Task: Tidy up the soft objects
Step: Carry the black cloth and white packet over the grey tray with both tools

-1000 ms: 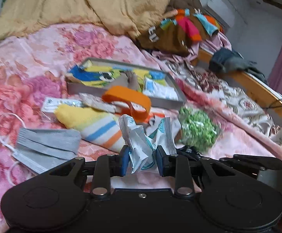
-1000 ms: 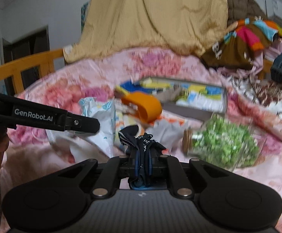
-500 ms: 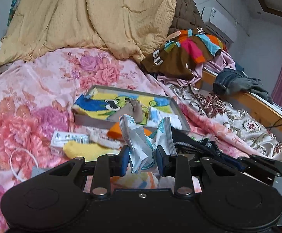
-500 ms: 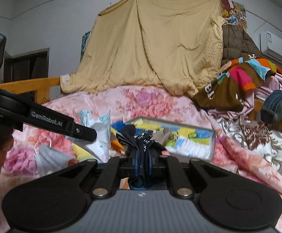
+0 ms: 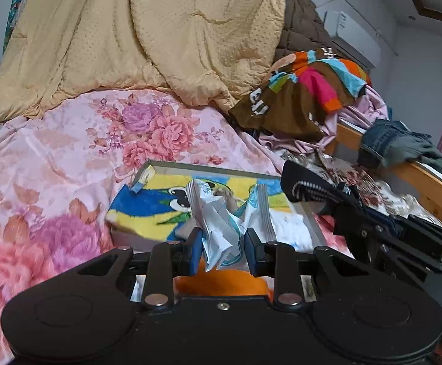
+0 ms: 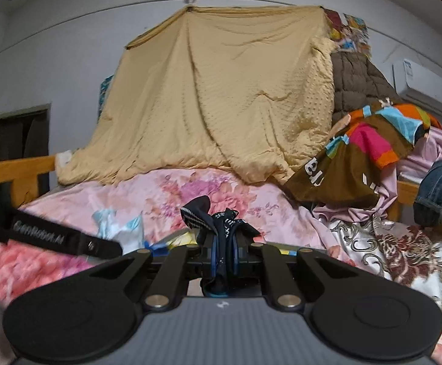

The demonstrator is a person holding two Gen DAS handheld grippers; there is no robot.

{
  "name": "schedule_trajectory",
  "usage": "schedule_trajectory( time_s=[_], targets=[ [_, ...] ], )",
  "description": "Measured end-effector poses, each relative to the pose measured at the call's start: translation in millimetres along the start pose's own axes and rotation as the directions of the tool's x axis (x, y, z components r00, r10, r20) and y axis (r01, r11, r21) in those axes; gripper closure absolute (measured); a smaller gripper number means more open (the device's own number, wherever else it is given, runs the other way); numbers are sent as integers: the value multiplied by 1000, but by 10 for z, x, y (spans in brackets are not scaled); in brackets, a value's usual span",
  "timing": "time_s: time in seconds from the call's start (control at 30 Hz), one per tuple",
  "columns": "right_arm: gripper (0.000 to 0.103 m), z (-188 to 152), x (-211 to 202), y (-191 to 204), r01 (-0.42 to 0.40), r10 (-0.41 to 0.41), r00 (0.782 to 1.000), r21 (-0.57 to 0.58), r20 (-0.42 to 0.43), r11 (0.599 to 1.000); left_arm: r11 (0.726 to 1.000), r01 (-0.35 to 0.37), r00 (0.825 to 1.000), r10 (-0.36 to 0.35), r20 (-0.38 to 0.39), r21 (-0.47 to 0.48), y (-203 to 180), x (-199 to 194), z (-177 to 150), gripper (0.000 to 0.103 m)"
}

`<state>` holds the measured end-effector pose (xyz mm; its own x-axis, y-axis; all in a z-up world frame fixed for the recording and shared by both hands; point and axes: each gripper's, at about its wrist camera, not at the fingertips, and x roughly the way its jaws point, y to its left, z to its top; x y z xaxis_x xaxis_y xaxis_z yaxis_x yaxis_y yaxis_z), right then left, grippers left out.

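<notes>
Both tongs have risen from the bed's clutter toward the tray point(image 5: 208, 168): left tongs point(image 5: 223, 248) pinching a crumpled white packet point(image 5: 215, 213), right tongs point(image 6: 223, 251) pinching a dark sock point(image 6: 218, 222), apparently for depositing.

Wooden-framed bed point(image 6: 14, 170), grey walls point(image 6: 69, 45)

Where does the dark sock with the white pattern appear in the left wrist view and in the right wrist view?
Left wrist: dark sock at right of centre, held by the right gripper.
Right wrist: bottom centre, clamped in that gripper.
Shared landmark: yellow blanket.
</notes>
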<state>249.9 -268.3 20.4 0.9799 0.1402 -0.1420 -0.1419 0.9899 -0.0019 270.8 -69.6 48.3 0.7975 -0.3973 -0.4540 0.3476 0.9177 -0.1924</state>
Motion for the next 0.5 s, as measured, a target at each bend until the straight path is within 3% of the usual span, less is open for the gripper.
schedule_trajectory(
  time_s=[0.2, 0.33, 0.5],
  targets=[
    [92, -51, 477, -228, 8, -5, 1000, 91, -28, 996, 1000, 0, 1000, 0, -10, -8, 31, 533, 171, 71],
    [92, -156, 711, -416, 9, 9, 997, 229, -78, 973, 999, -6, 1000, 5, -26, -34, 77, 963, 281, 72],
    [92, -296, 919, -595, 39, 1, 991, 291, -136, 956, 997, -25, 997, 20, -73, -67, 94, 1404, 328, 71]
  ],
)
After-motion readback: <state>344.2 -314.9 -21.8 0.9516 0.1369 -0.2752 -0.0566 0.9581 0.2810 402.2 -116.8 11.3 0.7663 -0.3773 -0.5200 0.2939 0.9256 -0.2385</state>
